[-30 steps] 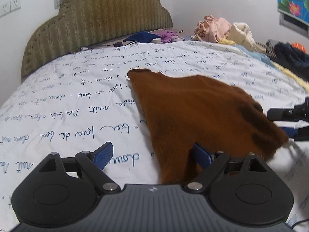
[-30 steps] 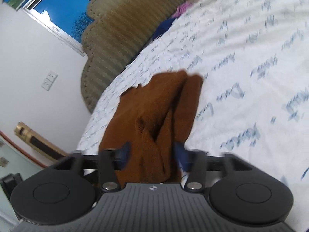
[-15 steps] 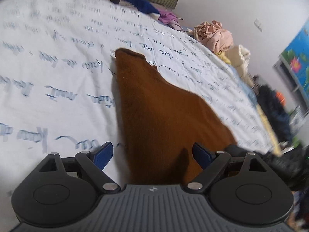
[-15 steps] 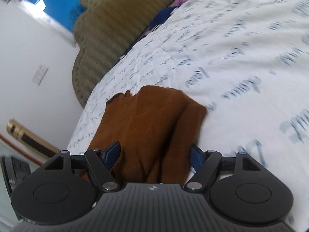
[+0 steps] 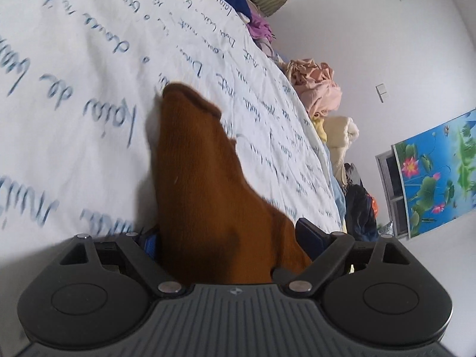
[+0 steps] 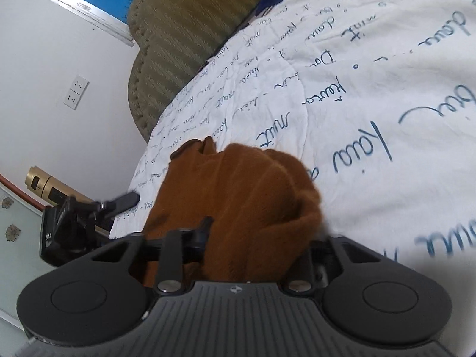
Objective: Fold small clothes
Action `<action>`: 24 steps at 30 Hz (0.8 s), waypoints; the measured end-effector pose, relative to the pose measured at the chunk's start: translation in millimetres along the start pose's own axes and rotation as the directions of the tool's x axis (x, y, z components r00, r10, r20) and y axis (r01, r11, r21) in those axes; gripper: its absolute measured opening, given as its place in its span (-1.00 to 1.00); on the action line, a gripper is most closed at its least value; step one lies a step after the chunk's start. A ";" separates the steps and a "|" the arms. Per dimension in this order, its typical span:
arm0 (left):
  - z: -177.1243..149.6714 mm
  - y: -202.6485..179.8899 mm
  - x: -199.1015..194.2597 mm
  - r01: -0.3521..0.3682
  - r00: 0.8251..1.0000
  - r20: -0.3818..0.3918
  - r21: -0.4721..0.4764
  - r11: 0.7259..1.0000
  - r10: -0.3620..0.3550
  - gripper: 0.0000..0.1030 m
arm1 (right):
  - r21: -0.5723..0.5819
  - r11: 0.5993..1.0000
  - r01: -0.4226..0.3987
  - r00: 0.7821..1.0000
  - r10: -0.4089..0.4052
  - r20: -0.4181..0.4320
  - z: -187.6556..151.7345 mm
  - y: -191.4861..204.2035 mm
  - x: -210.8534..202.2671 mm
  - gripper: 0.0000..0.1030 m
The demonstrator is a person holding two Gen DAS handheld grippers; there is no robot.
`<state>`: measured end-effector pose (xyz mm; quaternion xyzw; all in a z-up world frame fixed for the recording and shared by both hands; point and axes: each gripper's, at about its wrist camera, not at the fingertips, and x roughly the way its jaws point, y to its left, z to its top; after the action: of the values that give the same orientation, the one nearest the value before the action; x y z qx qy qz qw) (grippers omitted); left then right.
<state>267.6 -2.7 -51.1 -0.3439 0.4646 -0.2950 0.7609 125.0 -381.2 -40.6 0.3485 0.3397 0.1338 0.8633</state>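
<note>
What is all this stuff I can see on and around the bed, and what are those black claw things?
Brown knitted garment: one, rust brown, lying on the bed between both grippers.
White bedspread with blue handwriting print: one, covering the bed.
Olive padded headboard: one, at the bed's head.
Pile of unfolded clothes: one heap, pink and cream, with dark items further along, at the bed's far edge.
Purple and navy clothes: a few, near the headboard.
Wall sockets: two, white, beside the headboard.
Lotus-flower picture: one, blue, on the wall.
Left gripper: black, jaws wide around the garment.
Right gripper: black, jaws closing, garment between them.
</note>
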 end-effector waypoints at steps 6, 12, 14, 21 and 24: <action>-7.6 -22.2 17.2 -0.159 0.987 0.025 0.161 0.974 0.157 -0.60 | -0.146 0.989 0.028 0.999 -0.022 0.039 -5.7 14.1 -6.5 -0.46; -18.0 -68.1 4.9 -0.255 0.963 0.189 0.382 0.889 0.195 -0.65 | -0.285 0.955 0.077 0.993 -0.049 0.105 1.2 40.8 -21.6 -0.51; -15.9 -81.0 5.9 -0.300 0.946 0.248 0.429 0.852 0.208 -0.65 | -0.297 0.951 0.089 0.990 -0.051 0.132 8.7 45.6 -24.4 -0.51; -2.9 -90.4 18.9 -0.490 0.867 0.343 0.454 0.744 0.361 -0.60 | -0.182 0.952 0.245 0.967 -0.226 0.119 22.3 25.9 -10.5 -0.15; -2.5 -91.1 4.1 -0.532 0.834 0.418 0.430 0.729 0.361 -0.59 | -0.139 0.960 0.241 0.964 -0.220 0.151 16.1 20.6 -28.4 0.05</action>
<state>255.2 -60.2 18.7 -0.0381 0.3108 -0.1601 0.9361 115.2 -387.8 -3.8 0.2460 0.3076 0.0347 0.9185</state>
